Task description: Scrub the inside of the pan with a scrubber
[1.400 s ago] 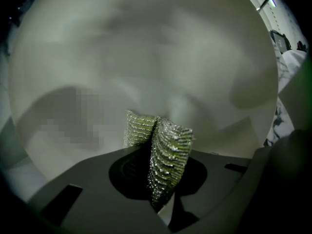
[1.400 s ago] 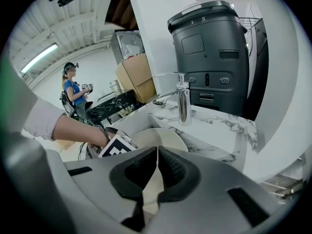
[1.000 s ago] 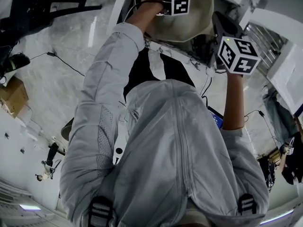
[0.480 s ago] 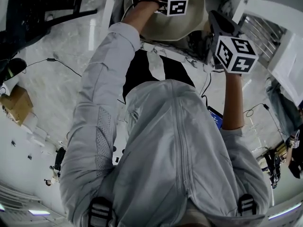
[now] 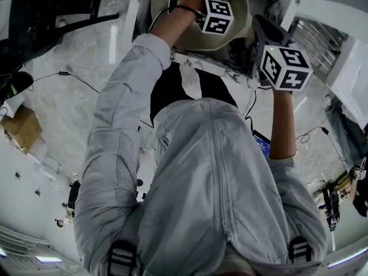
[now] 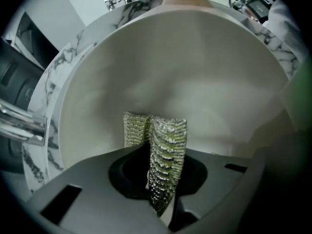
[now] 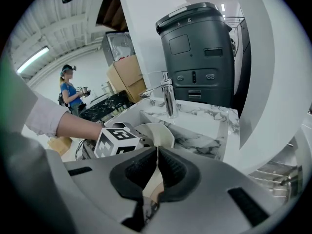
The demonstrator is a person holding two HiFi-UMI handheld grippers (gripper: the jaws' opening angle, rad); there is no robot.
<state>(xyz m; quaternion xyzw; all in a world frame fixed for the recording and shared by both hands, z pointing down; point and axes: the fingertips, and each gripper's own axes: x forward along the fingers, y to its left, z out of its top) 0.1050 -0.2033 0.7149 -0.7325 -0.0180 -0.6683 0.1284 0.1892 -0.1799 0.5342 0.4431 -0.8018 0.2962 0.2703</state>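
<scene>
While the left gripper is sitting inside the pan, its 2 jaws are clamping tight on a green-gold mesh scrubber; the scrubber is sticking out past the jaws, folded into 2 ridges, its far end meeting the pan's pale inner wall; marble-veined counter is showing round the pan's rim. Right gripper is holding its 2 jaws pressed nearly together on a thin tan strip between the pads; this is looking like the pan's handle, though only a sliver is showing. From the right gripper view the pan is lying just beyond the jaws, with the left gripper's marker cube touching its rim; a chrome tap is standing behind on the counter, and a dark grey machine is rising beyond that. Far back, a person in a blue top is standing near some cardboard boxes.
</scene>
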